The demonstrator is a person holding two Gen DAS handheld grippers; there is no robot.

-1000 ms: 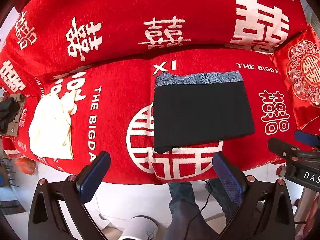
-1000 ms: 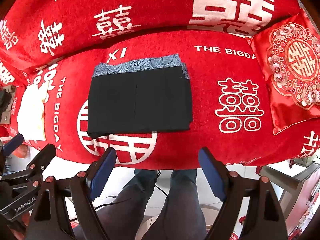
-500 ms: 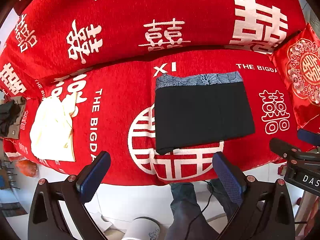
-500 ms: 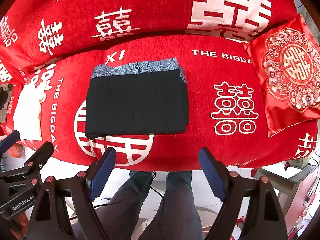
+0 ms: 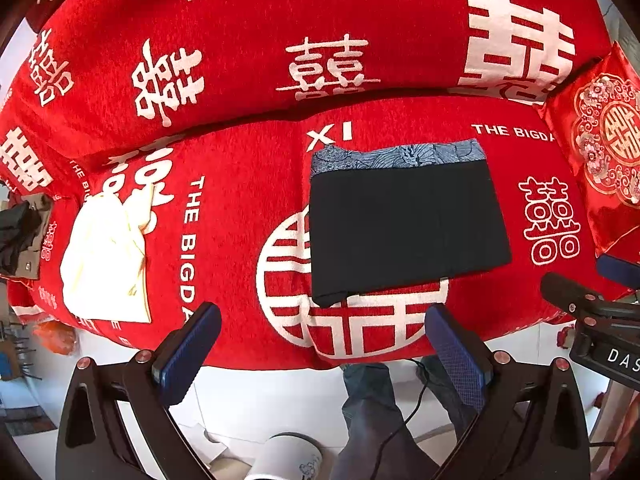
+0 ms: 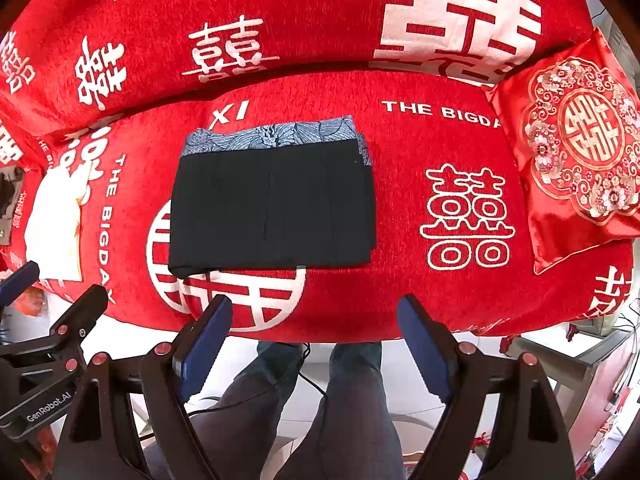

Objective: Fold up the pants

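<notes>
The black pants (image 5: 404, 228) (image 6: 272, 208) lie folded into a flat rectangle on the red sofa seat (image 5: 240, 208) (image 6: 404, 280), with a blue-grey patterned waistband along the far edge. My left gripper (image 5: 324, 320) hovers above the seat's front edge, open, nothing between its blue pads. My right gripper (image 6: 316, 316) hangs high over the same edge, also open and empty. Both are well short of the pants.
A cream cloth (image 5: 104, 260) (image 6: 52, 216) lies at the seat's left end. A red embroidered cushion (image 6: 572, 160) (image 5: 604, 152) sits at the right. A person's legs (image 6: 300, 408) stand below the seat front, with a white cup (image 5: 288, 460) on the floor.
Only a slight drift of both views over the sofa; the pants lie as before and both grippers stay open.
</notes>
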